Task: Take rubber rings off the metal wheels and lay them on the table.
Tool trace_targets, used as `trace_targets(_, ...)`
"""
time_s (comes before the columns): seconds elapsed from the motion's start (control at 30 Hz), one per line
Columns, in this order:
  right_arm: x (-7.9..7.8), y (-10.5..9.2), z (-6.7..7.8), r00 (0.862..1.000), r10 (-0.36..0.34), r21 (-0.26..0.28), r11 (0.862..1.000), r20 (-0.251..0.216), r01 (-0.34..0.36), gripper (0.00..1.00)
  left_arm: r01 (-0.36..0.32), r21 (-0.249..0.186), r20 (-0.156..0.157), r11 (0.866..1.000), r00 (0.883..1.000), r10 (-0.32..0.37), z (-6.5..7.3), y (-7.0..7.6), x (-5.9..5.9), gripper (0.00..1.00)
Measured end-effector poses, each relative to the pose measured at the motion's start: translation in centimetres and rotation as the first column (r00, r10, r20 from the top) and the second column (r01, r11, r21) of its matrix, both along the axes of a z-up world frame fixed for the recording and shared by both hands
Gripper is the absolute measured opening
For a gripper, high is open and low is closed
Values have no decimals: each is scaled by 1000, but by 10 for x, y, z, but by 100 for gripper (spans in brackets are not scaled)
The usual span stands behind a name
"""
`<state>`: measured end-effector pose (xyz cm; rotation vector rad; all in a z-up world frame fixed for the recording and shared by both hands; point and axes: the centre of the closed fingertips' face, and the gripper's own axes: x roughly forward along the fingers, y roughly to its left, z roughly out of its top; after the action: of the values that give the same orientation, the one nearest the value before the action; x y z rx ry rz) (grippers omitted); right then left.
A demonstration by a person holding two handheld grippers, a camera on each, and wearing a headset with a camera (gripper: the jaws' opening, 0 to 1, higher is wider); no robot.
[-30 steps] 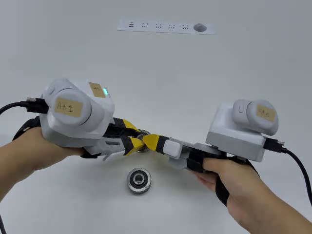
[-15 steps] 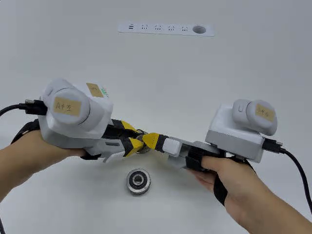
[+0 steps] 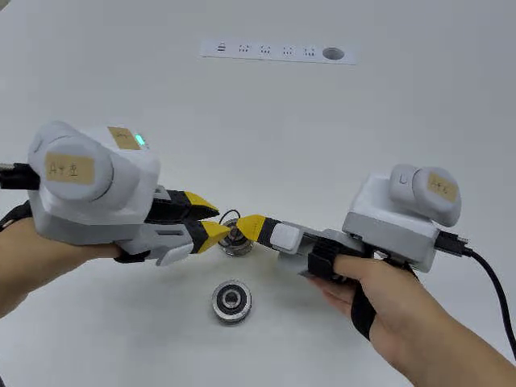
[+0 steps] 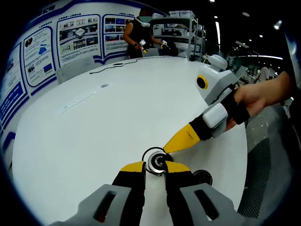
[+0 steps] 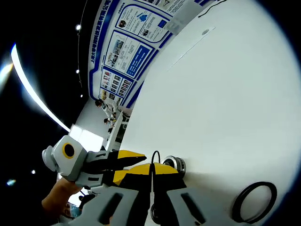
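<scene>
Fingers (image 5: 167, 170) of your right gripper (image 3: 244, 227) clamp a thin black rubber ring (image 5: 153, 155) (its view catches a loose ring (image 5: 234, 206) lying flat); left gripper (image 3: 214, 221) gapes beside the shiny metal wheel (image 3: 236, 240)

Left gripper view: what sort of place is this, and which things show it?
Probably a lab or demonstration hall: display posters on the wall, storage shelves behind, and a large white table with another person beyond it.

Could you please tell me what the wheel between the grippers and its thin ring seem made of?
The wheel: apparently metal, shiny silver with glints. The ring: probably rubber, thin matte black, bending into a loop in the right gripper.
</scene>
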<state>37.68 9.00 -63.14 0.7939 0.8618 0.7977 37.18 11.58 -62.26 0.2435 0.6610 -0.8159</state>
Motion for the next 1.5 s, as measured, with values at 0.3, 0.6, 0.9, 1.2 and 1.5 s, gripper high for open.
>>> trace_targets(0.3,10,-11,18,998,-57,61,997,-6,57,1,-90,-69,53,993,994,94,21,17,0,23)
trace_targets(0.6,21,-40,24,990,-137,72,988,-7,138,1,-119,-114,107,986,985,132,37,20,0,31)
trace_targets(0.9,19,-76,25,976,-215,56,975,-20,216,1,-40,-146,159,988,985,64,48,13,-10,45)
trace_targets(1.2,5,-105,14,958,-280,14,960,-58,281,1,-20,-222,182,975,981,61,64,11,-17,56)
trace_targets(1.5,-13,-127,-6,939,-314,-12,949,-138,315,1,-45,-213,164,976,983,82,57,24,-31,64)
